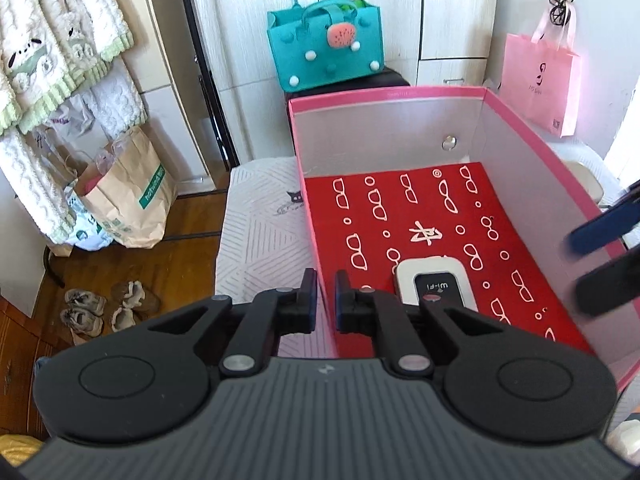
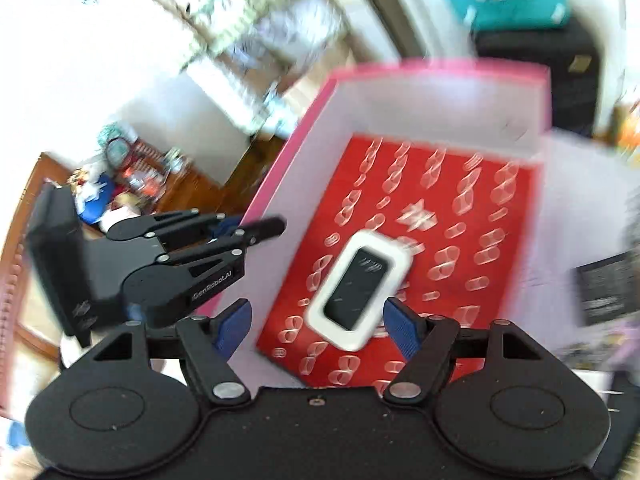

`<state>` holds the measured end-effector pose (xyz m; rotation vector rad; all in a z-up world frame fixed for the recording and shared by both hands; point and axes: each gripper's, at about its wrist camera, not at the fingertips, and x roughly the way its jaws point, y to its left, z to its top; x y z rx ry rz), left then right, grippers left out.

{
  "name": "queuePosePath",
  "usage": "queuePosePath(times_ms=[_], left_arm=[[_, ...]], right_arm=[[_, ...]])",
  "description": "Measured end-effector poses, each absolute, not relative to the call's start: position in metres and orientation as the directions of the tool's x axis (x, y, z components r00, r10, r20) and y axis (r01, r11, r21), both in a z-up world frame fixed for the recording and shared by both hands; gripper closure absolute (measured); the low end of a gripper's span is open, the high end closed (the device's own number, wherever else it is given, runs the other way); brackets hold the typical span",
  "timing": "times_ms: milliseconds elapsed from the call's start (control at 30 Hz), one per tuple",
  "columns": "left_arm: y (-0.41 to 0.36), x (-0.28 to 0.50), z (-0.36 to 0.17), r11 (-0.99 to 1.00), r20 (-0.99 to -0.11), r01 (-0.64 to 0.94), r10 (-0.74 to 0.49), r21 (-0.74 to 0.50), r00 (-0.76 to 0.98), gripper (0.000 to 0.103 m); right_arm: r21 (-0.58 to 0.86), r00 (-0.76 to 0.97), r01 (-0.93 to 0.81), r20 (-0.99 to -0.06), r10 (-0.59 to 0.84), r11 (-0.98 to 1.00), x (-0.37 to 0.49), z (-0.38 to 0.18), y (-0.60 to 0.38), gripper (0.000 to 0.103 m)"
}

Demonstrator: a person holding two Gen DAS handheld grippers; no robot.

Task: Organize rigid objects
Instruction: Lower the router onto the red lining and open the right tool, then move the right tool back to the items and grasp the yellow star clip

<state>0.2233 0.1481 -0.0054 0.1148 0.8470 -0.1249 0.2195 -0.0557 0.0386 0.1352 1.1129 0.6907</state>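
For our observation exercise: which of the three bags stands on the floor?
The brown paper bag; the teal felt bag sits on a black stand, the pink bag hangs.

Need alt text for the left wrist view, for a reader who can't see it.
The left gripper clamps the near left wall of an open pink box, jaws shut on it. Inside, a white Wi-Fi router lies on a red card printed with glasses. The right gripper's open fingers show at the right edge.

A lived-in home is shown; knitted garments (image 1: 60,52) are hung at ten o'clock; worn shoes (image 1: 108,308) are left on wooden flooring (image 1: 168,224). Shopping bags (image 1: 124,196) are propped below.
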Motion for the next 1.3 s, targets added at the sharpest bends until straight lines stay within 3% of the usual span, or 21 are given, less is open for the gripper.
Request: queuePosePath(times_ms=[200,500,667,1000,1133,1300], left_arm=[[0.141,0.224,-0.012,0.988,-0.753,0.13,-0.025,0.08,0.658,0.096],[0.134,0.223,-0.018,0.988,-0.745,0.104,0.015,0.112,0.667,0.096],[0.132,0.225,-0.016,0.987,-0.753,0.097,0.032,0.126,0.657,0.096],[0.129,0.227,-0.019,0.985,-0.762,0.084,0.062,0.151,0.644,0.096],[0.128,0.227,-0.019,0.984,-0.762,0.084,0.065,0.154,0.644,0.096],[0.127,0.227,-0.019,0.983,-0.76,0.086,0.066,0.159,0.647,0.096]], right_arm=[[0.369,0.346,-0.418,-0.78,0.522,0.83,0.194,0.052,-0.113,0.025],[0.081,0.486,-0.522,-0.79,0.374,0.849,0.138,0.013,-0.152,0.028],[0.061,0.463,-0.591,-0.791,0.4,0.804,0.124,-0.008,-0.156,0.05],[-0.08,0.479,-0.654,-0.814,0.329,0.753,0.128,-0.039,-0.133,0.06],[-0.121,0.509,-0.6,-0.821,0.26,0.791,0.131,-0.046,-0.129,0.065],[0.024,0.489,-0.498,-0.817,0.304,0.867,0.143,-0.04,-0.146,0.078]])
